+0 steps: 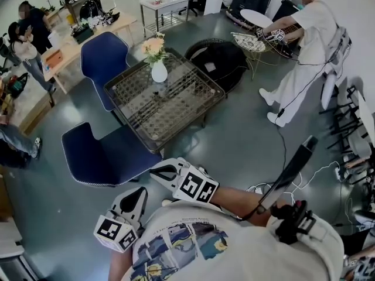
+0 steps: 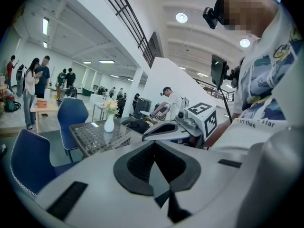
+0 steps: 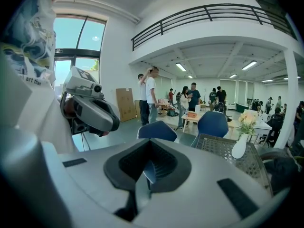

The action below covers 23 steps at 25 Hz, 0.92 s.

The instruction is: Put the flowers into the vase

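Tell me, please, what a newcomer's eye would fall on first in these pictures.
The white vase of pale flowers stands on the mesh table mid-room, with blue chairs beside it. Near the bottom of the head view, the left tongs and right tongs are shut and empty.

A white vase (image 1: 159,72) of flowers (image 1: 154,45) stands on the mesh-topped table (image 1: 176,111).

Held close against the person's chest, the left gripper (image 1: 137,195) and right gripper (image 1: 159,171) point slightly downward, jaws closed and empty.
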{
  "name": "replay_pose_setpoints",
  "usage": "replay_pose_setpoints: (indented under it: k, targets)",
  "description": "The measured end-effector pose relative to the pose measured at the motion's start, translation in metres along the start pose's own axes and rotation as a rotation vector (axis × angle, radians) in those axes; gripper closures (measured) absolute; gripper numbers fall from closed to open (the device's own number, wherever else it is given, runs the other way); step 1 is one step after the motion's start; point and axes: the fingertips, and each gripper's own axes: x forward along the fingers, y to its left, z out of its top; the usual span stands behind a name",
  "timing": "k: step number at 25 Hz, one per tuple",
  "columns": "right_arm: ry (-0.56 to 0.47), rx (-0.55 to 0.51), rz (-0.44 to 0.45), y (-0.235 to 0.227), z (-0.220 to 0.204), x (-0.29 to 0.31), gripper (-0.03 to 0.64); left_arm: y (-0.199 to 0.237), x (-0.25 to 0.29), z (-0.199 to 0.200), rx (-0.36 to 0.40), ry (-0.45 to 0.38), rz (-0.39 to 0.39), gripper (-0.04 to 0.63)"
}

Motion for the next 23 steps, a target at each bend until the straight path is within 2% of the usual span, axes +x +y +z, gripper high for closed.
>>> replay_pose_setpoints:
  k: [23]
  targets:
    - [0.043, -0.004, 0.006, -0.008, -0.007, 0.011, 0.606, 0.011, 0.005, -0.003, -0.047, -0.001, -0.025, 0.586]
